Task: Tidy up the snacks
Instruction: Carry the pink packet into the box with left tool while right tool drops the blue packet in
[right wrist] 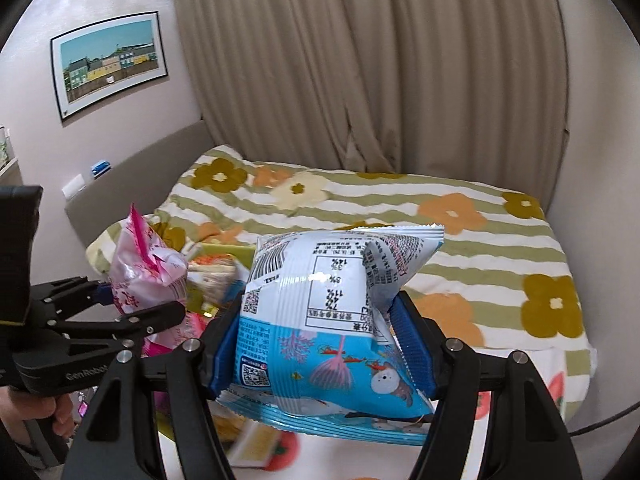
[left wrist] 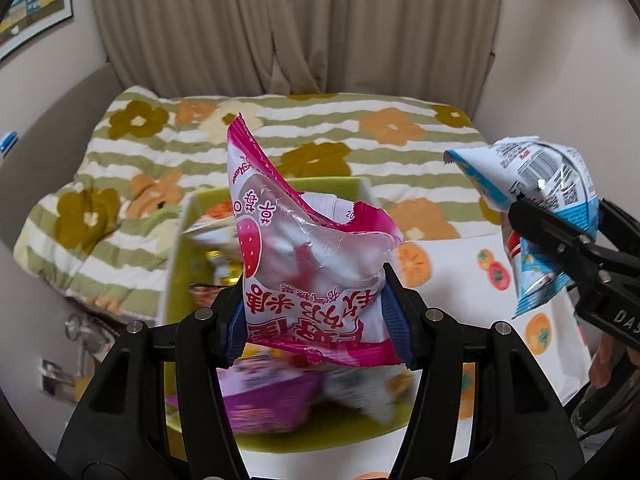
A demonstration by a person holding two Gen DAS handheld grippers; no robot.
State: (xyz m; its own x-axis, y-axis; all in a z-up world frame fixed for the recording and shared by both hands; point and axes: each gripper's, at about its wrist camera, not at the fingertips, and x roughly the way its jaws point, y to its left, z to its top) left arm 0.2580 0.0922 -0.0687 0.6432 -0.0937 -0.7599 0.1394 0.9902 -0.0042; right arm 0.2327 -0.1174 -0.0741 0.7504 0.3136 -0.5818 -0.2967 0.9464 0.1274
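Note:
My left gripper [left wrist: 316,320] is shut on a pink and clear snack bag [left wrist: 308,256] with a strawberry print, held upright above a yellow-green box [left wrist: 176,264] that holds several other snack packs. My right gripper [right wrist: 320,344] is shut on a blue and white snack bag [right wrist: 340,304], held up to the right of the box. In the left wrist view the right gripper [left wrist: 556,244] shows at the right with the blue bag [left wrist: 536,184]. In the right wrist view the left gripper [right wrist: 132,308] shows at the left with the pink bag [right wrist: 144,272].
The box stands on a white cloth [left wrist: 452,264] printed with orange fruit. Behind it lies a striped, flowered quilt [right wrist: 460,216] on a bed. Beige curtains [right wrist: 360,60] hang behind, and a framed picture [right wrist: 108,60] is on the left wall.

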